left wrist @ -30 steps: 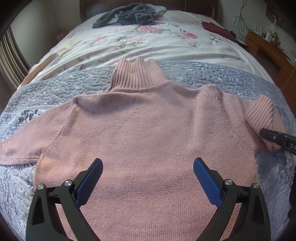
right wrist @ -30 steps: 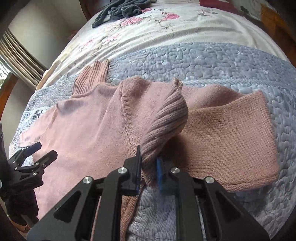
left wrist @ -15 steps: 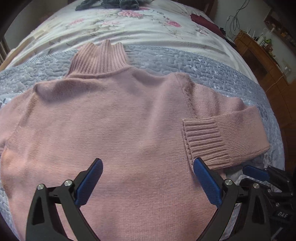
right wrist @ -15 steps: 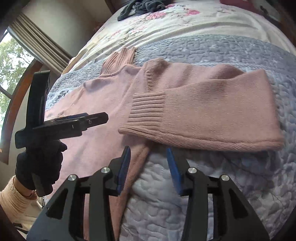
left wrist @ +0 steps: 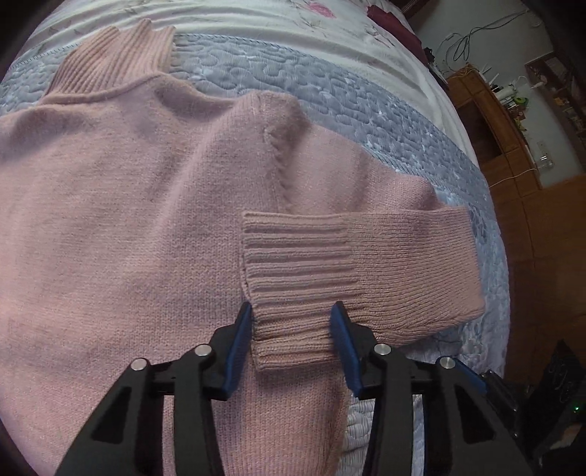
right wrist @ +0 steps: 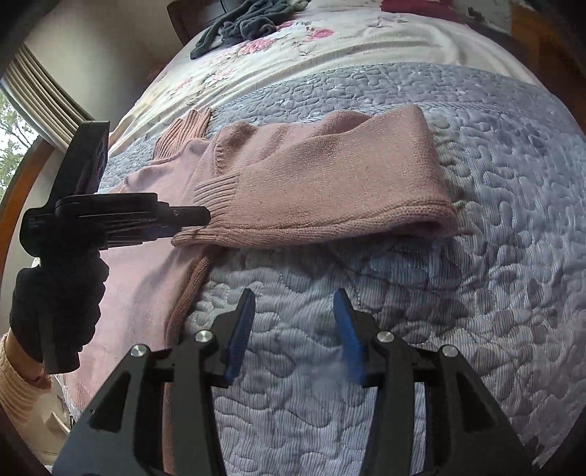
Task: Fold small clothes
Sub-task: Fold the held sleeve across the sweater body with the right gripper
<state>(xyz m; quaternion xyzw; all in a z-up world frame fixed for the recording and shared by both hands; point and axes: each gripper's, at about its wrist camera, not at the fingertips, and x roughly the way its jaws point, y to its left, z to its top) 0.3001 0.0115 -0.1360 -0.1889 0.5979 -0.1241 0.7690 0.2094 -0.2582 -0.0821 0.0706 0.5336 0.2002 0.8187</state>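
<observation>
A pink knit sweater (left wrist: 128, 219) lies flat on the grey quilted blanket (left wrist: 366, 106), its ribbed collar (left wrist: 113, 62) pointing away from me. One sleeve (right wrist: 329, 183) is folded back across itself, so its ribbed cuff (left wrist: 296, 278) rests at the edge of the body. My left gripper (left wrist: 293, 329) is open but narrowed, and the cuff's near corner sits between its blue pads. From the right wrist view, the left gripper (right wrist: 194, 216) meets the cuff (right wrist: 216, 205) from the side. My right gripper (right wrist: 293, 324) hangs open above bare blanket (right wrist: 476, 293), holding nothing.
A dark grey pile of clothes (right wrist: 241, 25) and a dark red garment (left wrist: 388, 18) lie on the floral sheet (right wrist: 329, 44) at the far end of the bed. A wooden cabinet (left wrist: 505, 153) stands beside the bed. A gloved hand (right wrist: 55, 304) holds the left gripper.
My right gripper let go of the cuff after laying the sleeve over, then drew back open. My left gripper moved right and down to the cuff, its jaws narrowing around it.
</observation>
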